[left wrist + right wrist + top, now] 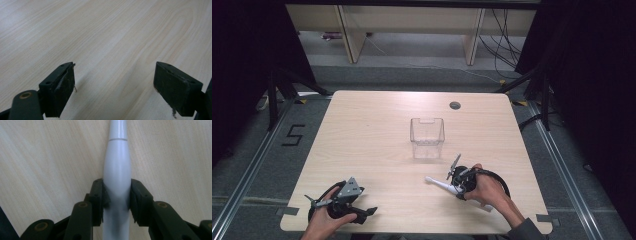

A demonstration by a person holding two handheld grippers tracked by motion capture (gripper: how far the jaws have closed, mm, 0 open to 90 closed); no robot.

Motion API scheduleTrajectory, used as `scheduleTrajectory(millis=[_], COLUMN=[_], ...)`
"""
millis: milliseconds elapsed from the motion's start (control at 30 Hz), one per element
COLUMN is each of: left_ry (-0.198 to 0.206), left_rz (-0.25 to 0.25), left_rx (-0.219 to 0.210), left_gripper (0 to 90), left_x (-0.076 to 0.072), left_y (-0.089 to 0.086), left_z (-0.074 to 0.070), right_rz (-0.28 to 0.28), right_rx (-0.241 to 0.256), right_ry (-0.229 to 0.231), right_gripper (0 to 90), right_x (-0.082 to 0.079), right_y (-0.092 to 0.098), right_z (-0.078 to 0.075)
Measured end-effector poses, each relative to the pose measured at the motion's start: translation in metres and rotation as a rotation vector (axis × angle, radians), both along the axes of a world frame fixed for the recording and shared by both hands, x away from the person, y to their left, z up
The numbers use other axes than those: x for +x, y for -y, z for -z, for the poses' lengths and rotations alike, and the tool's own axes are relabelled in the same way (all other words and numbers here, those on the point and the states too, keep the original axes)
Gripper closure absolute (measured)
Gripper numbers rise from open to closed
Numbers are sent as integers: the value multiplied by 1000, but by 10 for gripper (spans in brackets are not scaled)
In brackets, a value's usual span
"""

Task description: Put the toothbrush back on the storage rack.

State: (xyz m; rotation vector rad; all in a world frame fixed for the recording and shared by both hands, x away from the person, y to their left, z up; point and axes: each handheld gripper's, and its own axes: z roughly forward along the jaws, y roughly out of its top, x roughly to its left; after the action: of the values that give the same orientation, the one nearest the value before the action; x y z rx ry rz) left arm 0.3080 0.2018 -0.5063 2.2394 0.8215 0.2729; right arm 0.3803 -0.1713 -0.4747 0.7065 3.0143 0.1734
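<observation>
The right gripper [117, 195] is clamped on a white toothbrush [117, 170] lying on the table [372, 130], near the clear bin [427, 137]. It looks light, stiff and smooth — grip its thick body. The left gripper [113, 82] gapes, nothing in it.

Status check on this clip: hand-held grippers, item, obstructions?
Right hand-held gripper shut on white toothbrush-like handle, low over table. Left hand-held gripper open, holding nothing. Clear bin stands beyond, path unobstructed.
</observation>
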Motion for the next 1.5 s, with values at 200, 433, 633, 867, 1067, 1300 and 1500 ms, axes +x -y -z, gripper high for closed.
scheduleTrajectory(millis=[200, 433, 633, 867, 1067, 1300, 1500], left_ry=[5, -3, 3, 4, 3, 3, 5], left_rz=[7, -1, 8, 5, 1, 1, 4], left_rx=[21, 15, 20, 20, 19, 20, 20], left_gripper=[169, 169, 169, 169, 169, 169, 169], left_x=[1, 1, 1, 1, 1, 1, 1], left_y=[-1, -1, -1, -1, -1, -2, -1], left_z=[-1, 0, -1, -1, -1, -1, -1], right_rz=[-18, -22, -39, -13, 3, 6, 20], right_rx=[-15, -12, -10, 24, 49, 125, 203], right_ry=[16, 22, 55, 65, 86, 150, 202], right_gripper=[666, 667, 668, 669, 669, 669, 669], right_x=[1, -1, 1, -1, -2, -2, -2], right_y=[0, 0, 4, 7, 12, 24, 32], right_z=[1, 0, -2, -10, -19, -30, -49])
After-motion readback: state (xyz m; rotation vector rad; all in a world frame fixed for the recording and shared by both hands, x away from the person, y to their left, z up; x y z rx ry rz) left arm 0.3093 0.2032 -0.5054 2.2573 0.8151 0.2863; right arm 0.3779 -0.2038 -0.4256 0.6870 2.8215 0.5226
